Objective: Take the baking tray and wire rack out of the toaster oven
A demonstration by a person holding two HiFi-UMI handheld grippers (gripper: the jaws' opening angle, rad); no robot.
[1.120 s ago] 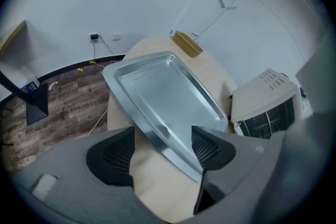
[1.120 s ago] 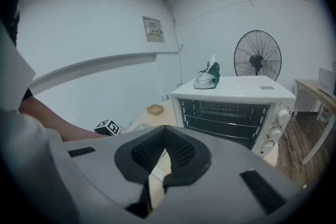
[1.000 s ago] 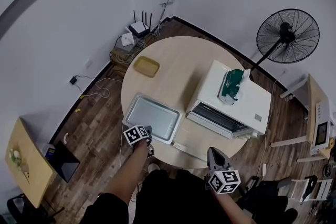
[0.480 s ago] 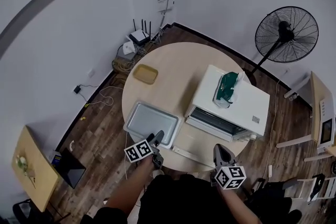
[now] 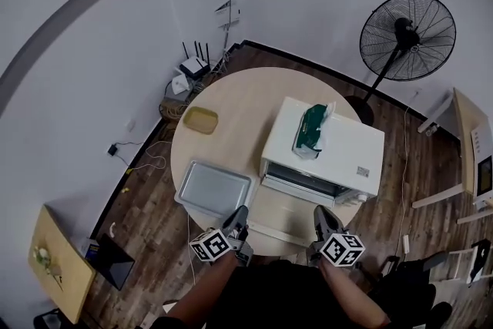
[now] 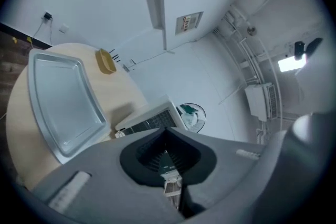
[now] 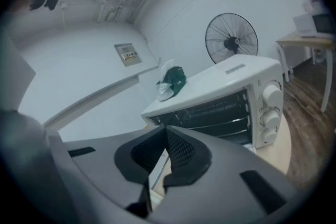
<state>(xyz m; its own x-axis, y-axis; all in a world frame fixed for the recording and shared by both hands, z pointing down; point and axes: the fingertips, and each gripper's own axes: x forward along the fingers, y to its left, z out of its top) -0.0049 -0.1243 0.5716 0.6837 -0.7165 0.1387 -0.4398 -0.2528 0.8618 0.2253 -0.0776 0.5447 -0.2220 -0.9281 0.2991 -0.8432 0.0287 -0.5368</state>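
The silver baking tray (image 5: 214, 189) (image 6: 63, 107) lies flat on the round table (image 5: 239, 100), left of the white toaster oven (image 5: 323, 146) (image 7: 231, 97). The oven's front stands open, and the wire rack (image 7: 210, 113) shows inside it. My left gripper (image 5: 241, 213) (image 6: 167, 136) hangs over the table's near edge, right of the tray and apart from it; its jaws are closing and meet with nothing between them. My right gripper (image 5: 321, 213) (image 7: 165, 136) is shut and empty, in front of the oven's opening.
A yellow dish (image 5: 200, 120) sits at the table's far left. A green and white bag (image 5: 310, 129) lies on top of the oven. A standing fan (image 5: 407, 37) is behind the table. A router and cables (image 5: 192, 67) lie on the floor by the wall.
My left gripper has left the tray's near corner, risen and pulled back toward the table's edge, and its jaws have gone from open to shut. The right gripper has drifted toward the oven.
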